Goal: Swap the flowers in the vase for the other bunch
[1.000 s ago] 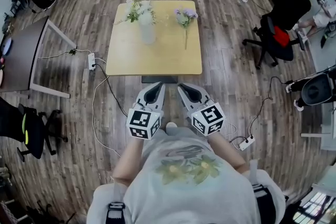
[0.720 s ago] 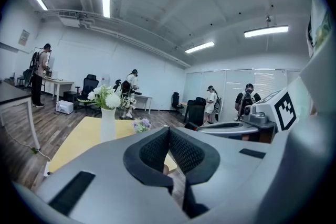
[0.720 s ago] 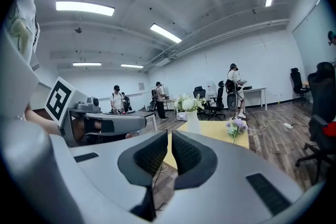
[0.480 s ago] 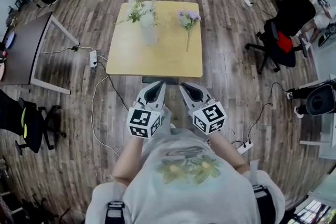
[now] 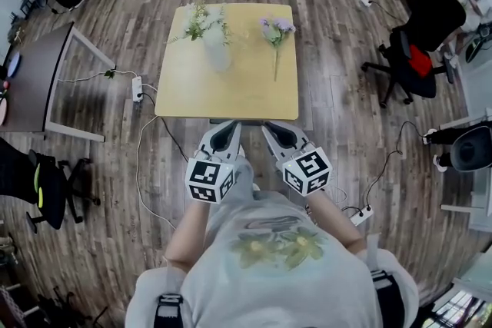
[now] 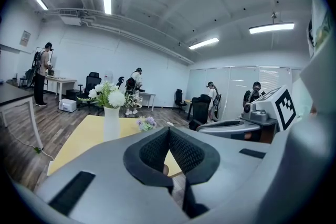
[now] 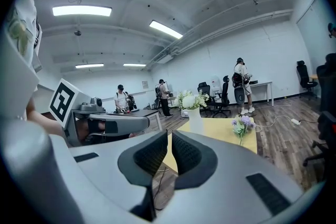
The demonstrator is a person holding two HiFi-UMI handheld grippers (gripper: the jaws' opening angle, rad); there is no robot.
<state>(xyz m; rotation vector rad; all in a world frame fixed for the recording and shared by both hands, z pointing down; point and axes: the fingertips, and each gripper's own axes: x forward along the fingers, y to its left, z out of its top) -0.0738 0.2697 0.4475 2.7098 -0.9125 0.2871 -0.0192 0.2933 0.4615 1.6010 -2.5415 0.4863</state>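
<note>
Head view, close in first: the left gripper (image 5: 226,130) and right gripper (image 5: 274,130) sat side by side just in front of the person's chest. Both were clenched with nothing between the pads, which the gripper views back up.

The only real change over the last second was the table (image 5: 231,92) sliding a bit lower in frame, so the person had stepped toward it. Its near edge was now just ahead of the gripper tips, with nothing touched yet.

Further back, the white vase (image 5: 216,51) stood upright on the table's far left part with the white-and-green bunch (image 5: 201,19) still in it. The purple bunch (image 5: 275,31) lay flat to its right, apart from it.

So I'd say the swap hadn't started and this was just the approach. Next job looks like opening a gripper and pulling the white bunch out.
</note>
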